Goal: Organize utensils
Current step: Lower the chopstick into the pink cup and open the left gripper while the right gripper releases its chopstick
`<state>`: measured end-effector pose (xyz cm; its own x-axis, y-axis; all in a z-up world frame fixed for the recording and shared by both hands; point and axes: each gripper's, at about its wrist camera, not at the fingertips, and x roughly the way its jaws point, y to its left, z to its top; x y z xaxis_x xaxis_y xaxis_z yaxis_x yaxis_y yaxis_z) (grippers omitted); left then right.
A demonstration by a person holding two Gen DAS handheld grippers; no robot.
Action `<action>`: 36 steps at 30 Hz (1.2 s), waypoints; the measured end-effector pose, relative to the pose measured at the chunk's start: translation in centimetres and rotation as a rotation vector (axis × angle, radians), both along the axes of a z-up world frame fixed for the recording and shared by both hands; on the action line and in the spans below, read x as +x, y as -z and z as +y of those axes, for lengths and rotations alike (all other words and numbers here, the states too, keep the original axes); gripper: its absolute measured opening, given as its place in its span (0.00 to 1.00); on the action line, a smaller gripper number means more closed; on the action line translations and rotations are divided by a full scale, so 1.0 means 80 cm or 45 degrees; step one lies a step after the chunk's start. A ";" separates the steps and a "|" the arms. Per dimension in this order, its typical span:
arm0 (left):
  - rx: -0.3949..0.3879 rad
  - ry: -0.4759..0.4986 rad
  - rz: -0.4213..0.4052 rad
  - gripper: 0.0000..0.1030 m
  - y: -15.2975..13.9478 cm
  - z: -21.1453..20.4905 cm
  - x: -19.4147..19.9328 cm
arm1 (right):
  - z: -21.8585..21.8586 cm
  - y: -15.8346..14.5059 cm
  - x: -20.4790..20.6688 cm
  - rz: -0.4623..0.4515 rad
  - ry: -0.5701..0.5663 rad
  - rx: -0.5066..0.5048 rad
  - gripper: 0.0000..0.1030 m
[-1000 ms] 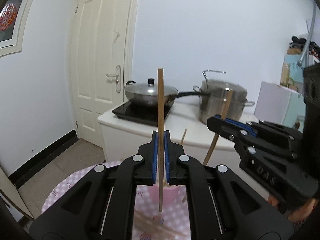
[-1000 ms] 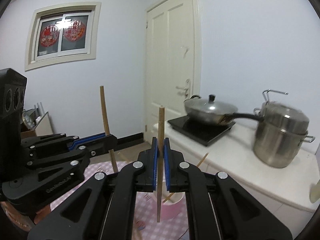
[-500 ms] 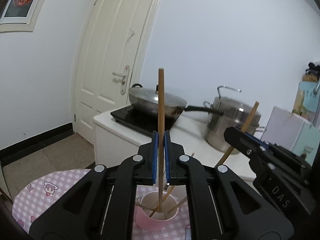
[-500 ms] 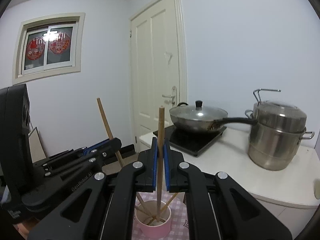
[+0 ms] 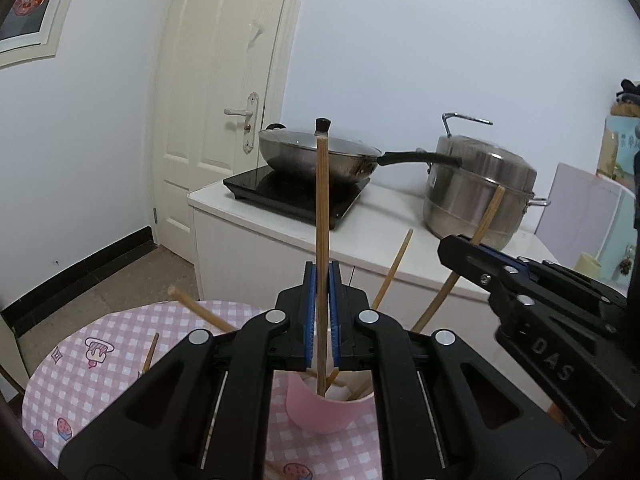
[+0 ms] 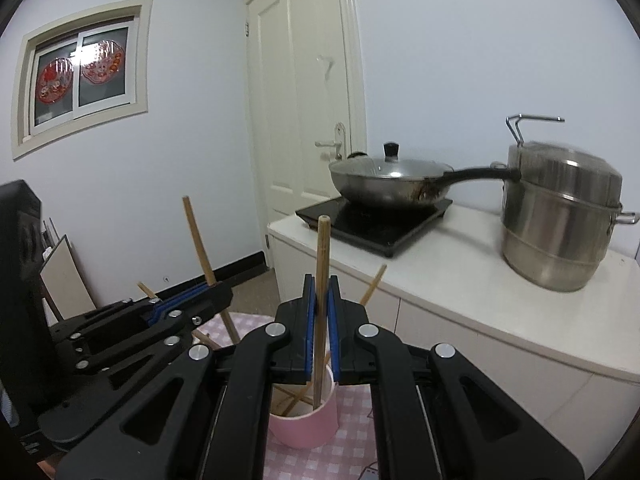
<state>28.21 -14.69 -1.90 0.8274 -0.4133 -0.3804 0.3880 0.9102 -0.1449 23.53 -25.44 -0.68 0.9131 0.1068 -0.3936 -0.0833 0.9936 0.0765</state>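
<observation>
Both wrist views look downward, close over shared pink cup [image 5: 320, 412]

cup [image 5: 328, 410]: pink
tablecloth [image 5: 100, 364]: pink-and-white check, cartoon prints
chopsticks [image 5: 322, 216]: light wood
gripper pads [image 6: 309, 332]: blue
far door [image 6: 304, 92]: cream, perhaps off-white

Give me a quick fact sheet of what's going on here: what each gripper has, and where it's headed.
left gripper: shut on a chopstick, held upright
right gripper: shut on another chopstick, upright too
pink cup: on the checked tablecloth, several chopsticks already inside
chopstick tips: both at the cup's mouth
likely next: let go so both drop in
</observation>
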 end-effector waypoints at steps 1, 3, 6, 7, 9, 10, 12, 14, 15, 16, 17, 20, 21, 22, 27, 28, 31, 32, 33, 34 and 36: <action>0.010 0.009 0.002 0.07 0.001 0.000 -0.002 | -0.001 0.003 0.001 0.011 0.003 0.004 0.04; 0.031 0.022 0.007 0.07 0.004 -0.001 -0.004 | -0.004 0.009 0.002 0.025 0.012 0.007 0.05; 0.056 0.041 0.027 0.07 0.005 -0.002 -0.004 | -0.007 0.013 0.001 0.045 0.018 0.014 0.06; 0.061 0.047 0.037 0.07 0.006 -0.002 -0.004 | -0.008 0.014 0.001 0.051 0.016 0.021 0.06; 0.062 0.051 0.050 0.07 0.007 -0.001 -0.004 | -0.008 0.014 -0.002 0.057 0.018 0.020 0.06; 0.060 0.054 0.054 0.07 0.007 0.001 -0.005 | -0.007 0.013 -0.002 0.060 0.017 0.021 0.06; 0.062 0.060 0.062 0.07 0.006 0.003 -0.008 | -0.008 0.011 -0.004 0.061 0.015 0.028 0.06; 0.063 0.062 0.061 0.07 0.003 0.005 -0.011 | -0.010 0.008 -0.005 0.057 0.015 0.034 0.07; 0.061 0.065 0.059 0.07 0.002 0.006 -0.012 | -0.009 0.006 -0.007 0.054 0.015 0.038 0.09; 0.057 0.070 0.057 0.07 0.000 0.007 -0.014 | -0.009 0.005 -0.010 0.052 0.016 0.044 0.11; 0.057 0.071 0.056 0.07 -0.002 0.009 -0.016 | -0.010 0.004 -0.010 0.050 0.016 0.048 0.15; 0.058 0.085 0.052 0.07 -0.007 0.010 -0.022 | -0.010 -0.001 -0.017 0.043 0.014 0.056 0.22; 0.060 0.086 0.050 0.07 -0.009 0.011 -0.024 | -0.010 -0.003 -0.021 0.040 0.013 0.059 0.23; 0.062 0.089 0.046 0.07 -0.011 0.012 -0.027 | -0.010 -0.004 -0.023 0.037 0.012 0.062 0.24; 0.050 0.101 0.044 0.07 -0.020 0.022 -0.039 | -0.010 -0.011 -0.037 0.023 0.008 0.071 0.29; 0.042 0.102 0.045 0.07 -0.022 0.026 -0.043 | -0.009 -0.012 -0.041 0.022 0.005 0.072 0.30; 0.037 0.101 0.044 0.07 -0.027 0.036 -0.053 | -0.006 -0.013 -0.051 0.019 -0.008 0.075 0.30; 0.040 0.102 0.042 0.07 -0.029 0.038 -0.056 | -0.004 -0.013 -0.055 0.019 -0.015 0.074 0.30; 0.045 0.102 0.043 0.07 -0.029 0.040 -0.057 | -0.003 -0.012 -0.058 0.019 -0.019 0.075 0.31; 0.053 0.098 0.045 0.07 -0.029 0.044 -0.062 | -0.001 -0.011 -0.061 0.021 -0.024 0.077 0.31; 0.062 0.095 0.050 0.07 -0.029 0.051 -0.068 | 0.003 -0.009 -0.068 0.026 -0.038 0.079 0.31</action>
<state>22.79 -10.59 0.41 0.7790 -0.4535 -0.4331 0.4501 0.8852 -0.1174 18.12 -25.19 0.03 0.9010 0.1588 -0.4037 -0.1108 0.9840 0.1397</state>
